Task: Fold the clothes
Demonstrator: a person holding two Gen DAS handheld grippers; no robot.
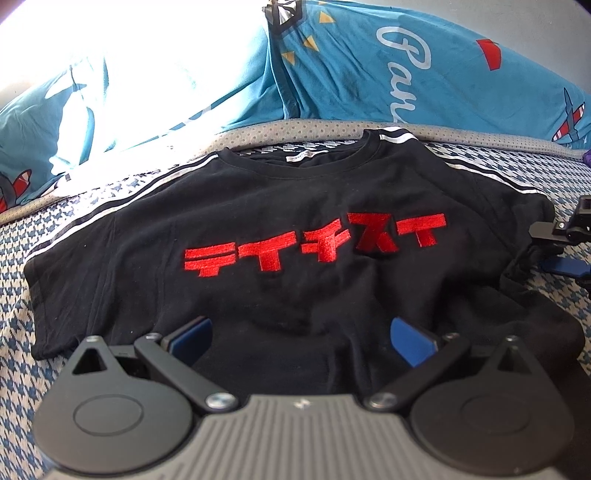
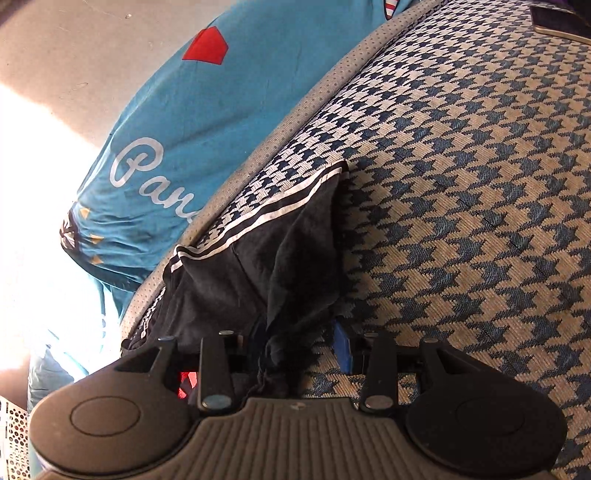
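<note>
A black T-shirt (image 1: 295, 206) with red embroidered characters and white shoulder stripes lies face up on the bed, collar at the far side. My left gripper (image 1: 301, 339) hovers open over its lower middle; both blue pads are clear of the cloth. My right gripper (image 1: 554, 254) sits at the shirt's right sleeve. In the right wrist view the striped sleeve (image 2: 258, 266) runs in a bunch between the jaws of the right gripper (image 2: 295, 349). Its jaws stand partly apart. The right blue pad (image 2: 341, 349) is off the cloth, and the left pad is hidden by fabric.
The bed has a blue-and-cream houndstooth cover (image 2: 461, 184). Teal printed pillows (image 1: 406, 62) rise behind the shirt. A dark flat object (image 2: 557, 22) lies at the far corner. A white perforated basket (image 2: 14, 435) shows at the lower left. Strong glare whitens the left.
</note>
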